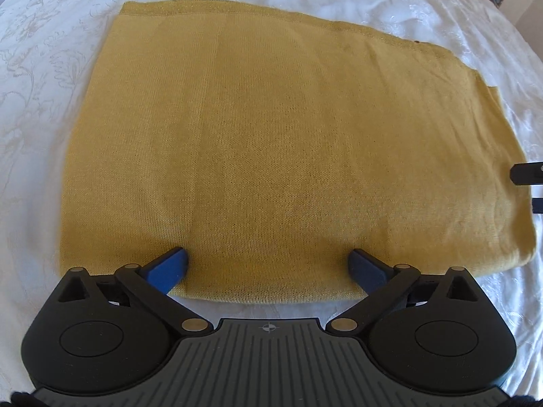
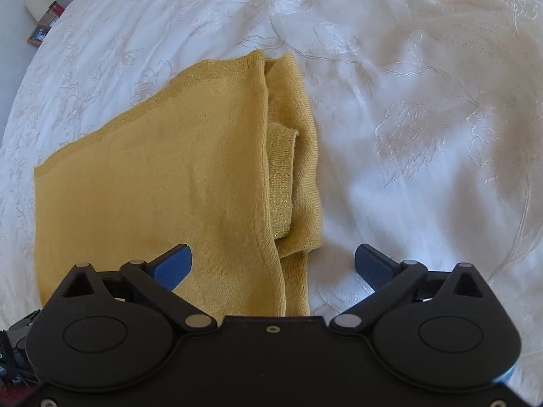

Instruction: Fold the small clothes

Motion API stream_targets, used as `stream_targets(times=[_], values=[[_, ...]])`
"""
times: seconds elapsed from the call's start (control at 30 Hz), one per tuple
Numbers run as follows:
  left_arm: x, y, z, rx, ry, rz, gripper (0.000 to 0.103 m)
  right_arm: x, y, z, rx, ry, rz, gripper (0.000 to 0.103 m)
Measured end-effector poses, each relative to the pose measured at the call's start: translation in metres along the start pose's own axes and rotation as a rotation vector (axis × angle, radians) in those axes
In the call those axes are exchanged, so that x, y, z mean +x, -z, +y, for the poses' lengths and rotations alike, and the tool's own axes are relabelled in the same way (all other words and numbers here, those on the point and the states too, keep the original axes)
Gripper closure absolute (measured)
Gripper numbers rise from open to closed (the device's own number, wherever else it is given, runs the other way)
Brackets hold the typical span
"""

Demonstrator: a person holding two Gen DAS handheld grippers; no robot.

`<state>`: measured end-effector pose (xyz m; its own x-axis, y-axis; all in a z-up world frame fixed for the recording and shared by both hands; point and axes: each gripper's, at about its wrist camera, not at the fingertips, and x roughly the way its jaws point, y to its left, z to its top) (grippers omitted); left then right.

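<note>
Since both our grippers hang wide open and hold nothing, the whole risk sits in the next grab; the left gripper hovers over the near edge of the yellow sweater, and the right gripper straddles its right edge, one fingertip above the knit and the other above bare bedspread. The sweater lies flat in the middle of the bed, already folded into a rough rectangle, with a sleeve cuff and loose layers showing along the right side. We judge that side the weak spot; if we pinch only the top layer there, the tucked sleeve may slide out and the stack may come apart as we lift. The knit looks soft and stretchy, so an uneven pull from our two hands could skew the fold or drag the whole piece across the cloth; closing too low could also catch the bedspread along with the sweater and pull it up in a ridge. The near edge seems thick with layers, and a shallow bite may let it slip free.

The surface is a white bedspread with a pale embroidered leaf pattern, gently rumpled, soft underneath by the look of it; bright light falls across it. At the far left edge of the right view we see a pale lampshade and a small framed picture; little else of the room shows.
</note>
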<state>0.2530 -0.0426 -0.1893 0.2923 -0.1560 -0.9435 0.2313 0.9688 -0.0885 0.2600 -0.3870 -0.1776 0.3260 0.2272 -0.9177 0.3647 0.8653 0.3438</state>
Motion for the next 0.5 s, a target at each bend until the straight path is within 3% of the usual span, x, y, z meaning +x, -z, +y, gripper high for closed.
stream_targets(times=[0.1,0.2,0.23,0.3,0.37,0.5], values=[[0.001,0.003,-0.004,0.009,-0.031,-0.009,0.000,0.022,-0.006,-0.002,0.009,0.009,0.048,0.001],[0.001,-0.006,-0.008,0.016,-0.034,0.043,0.001,0.037,-0.007,-0.001,-0.026,0.017,0.063,0.000],[-0.002,-0.011,-0.007,-0.002,-0.028,0.048,0.007,0.038,-0.006,-0.002,-0.031,0.017,0.056,0.000],[-0.018,-0.020,-0.004,-0.050,0.011,0.020,0.027,0.038,-0.005,-0.004,-0.026,0.005,0.044,0.000],[-0.034,-0.033,-0.004,-0.061,0.043,-0.029,0.028,0.037,-0.002,-0.008,-0.027,-0.018,0.033,0.000],[-0.032,-0.073,-0.013,-0.025,0.007,-0.081,0.028,0.035,0.002,-0.021,-0.017,-0.075,0.013,0.000]])
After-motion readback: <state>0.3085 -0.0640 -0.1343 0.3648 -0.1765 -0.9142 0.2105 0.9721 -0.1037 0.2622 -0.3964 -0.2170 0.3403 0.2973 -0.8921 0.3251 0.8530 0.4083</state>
